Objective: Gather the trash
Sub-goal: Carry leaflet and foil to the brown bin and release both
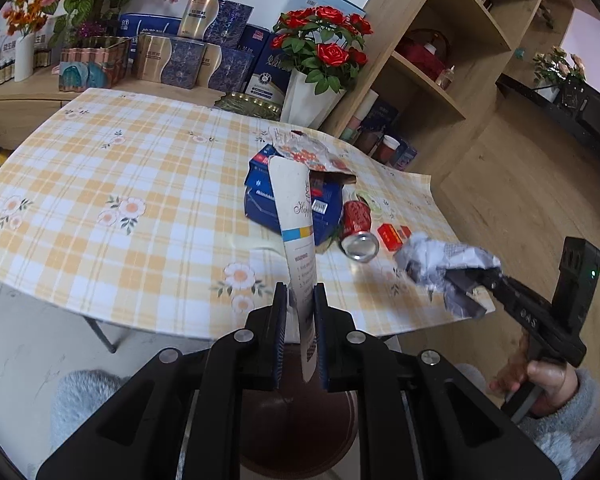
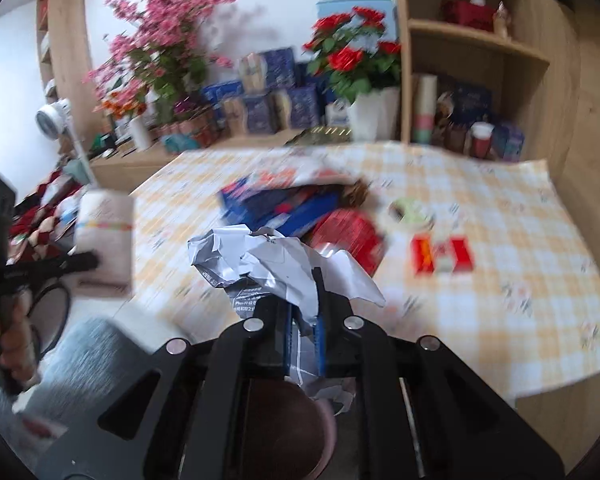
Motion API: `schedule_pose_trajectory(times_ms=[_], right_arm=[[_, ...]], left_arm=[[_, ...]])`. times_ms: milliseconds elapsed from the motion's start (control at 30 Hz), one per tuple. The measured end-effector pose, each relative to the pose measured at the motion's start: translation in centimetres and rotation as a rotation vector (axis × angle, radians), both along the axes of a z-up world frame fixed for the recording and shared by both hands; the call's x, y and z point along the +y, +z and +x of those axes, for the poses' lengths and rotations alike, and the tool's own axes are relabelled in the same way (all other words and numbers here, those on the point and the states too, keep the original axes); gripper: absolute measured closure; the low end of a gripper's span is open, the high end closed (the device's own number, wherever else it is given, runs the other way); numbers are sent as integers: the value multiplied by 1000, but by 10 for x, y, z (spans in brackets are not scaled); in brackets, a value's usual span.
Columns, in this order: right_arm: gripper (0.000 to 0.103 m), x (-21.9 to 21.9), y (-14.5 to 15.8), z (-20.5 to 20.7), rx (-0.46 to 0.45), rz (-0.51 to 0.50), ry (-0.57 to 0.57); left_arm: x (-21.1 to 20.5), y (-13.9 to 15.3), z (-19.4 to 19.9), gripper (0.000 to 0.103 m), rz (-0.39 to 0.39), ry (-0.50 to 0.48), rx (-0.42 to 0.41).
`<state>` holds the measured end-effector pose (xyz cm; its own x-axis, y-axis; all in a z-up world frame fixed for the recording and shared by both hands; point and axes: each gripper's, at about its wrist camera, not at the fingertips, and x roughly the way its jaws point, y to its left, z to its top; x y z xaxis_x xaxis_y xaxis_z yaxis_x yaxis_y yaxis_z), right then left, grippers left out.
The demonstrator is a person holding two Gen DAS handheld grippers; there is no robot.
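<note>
Left gripper clamped on flat white printed paper bag, held above yellow-checked tablecloth. Red drink can lying beside blue boxes. Right gripper pinched tight on crumpled grey-white plastic wrapper, at table's near edge.

Checked tablecloth bears blue boxes, red can.

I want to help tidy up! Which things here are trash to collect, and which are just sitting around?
Trash for the job:
- flattened paper cup, in the left gripper
- crumpled grey bag, in the right gripper
- red can
- small red packet
- torn blue box

Just sitting around:
- red roses in their white vase
- stacked gift boxes
- wooden shelf
</note>
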<state>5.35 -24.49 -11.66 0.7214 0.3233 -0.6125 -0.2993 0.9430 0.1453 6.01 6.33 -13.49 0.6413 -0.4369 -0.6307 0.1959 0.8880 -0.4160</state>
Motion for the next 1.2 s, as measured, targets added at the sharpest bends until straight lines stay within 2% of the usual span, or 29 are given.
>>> schedule_pose_trajectory(times_ms=[133, 300, 433, 600, 767, 867, 1033, 1067, 1100, 1167, 1200], right_arm=[[91, 23, -24, -34, 84, -25, 73], [91, 42, -60, -52, 191, -10, 117], [91, 51, -93, -46, 298, 8, 121], [91, 48, -121, -26, 391, 55, 82], [90, 44, -140, -15, 451, 99, 59], [70, 43, -143, -14, 455, 117, 52], [69, 32, -140, -14, 417, 141, 16], [63, 27, -137, -14, 397, 151, -3], [46, 22, -134, -16, 364, 148, -29], [24, 14, -126, -20, 297, 116, -73], [20, 12, -122, -22, 266, 99, -87]], left_arm=[[-1, -3, -21, 90, 18, -9, 3], [-3, -6, -35, 90, 26, -16, 9], [-8, -9, -37, 90, 38, -26, 15], [-14, -16, -35, 90, 52, -41, 31], [-18, -26, -31, 90, 53, -60, 45], [-21, -31, -30, 90, 59, -76, 52], [-27, -37, -26, 90, 75, -106, 60], [-30, -39, -25, 90, 87, -120, 59], [-32, -41, -24, 90, 96, -134, 58], [-37, -47, -22, 90, 136, -183, 49], [-39, -51, -21, 90, 160, -204, 43]])
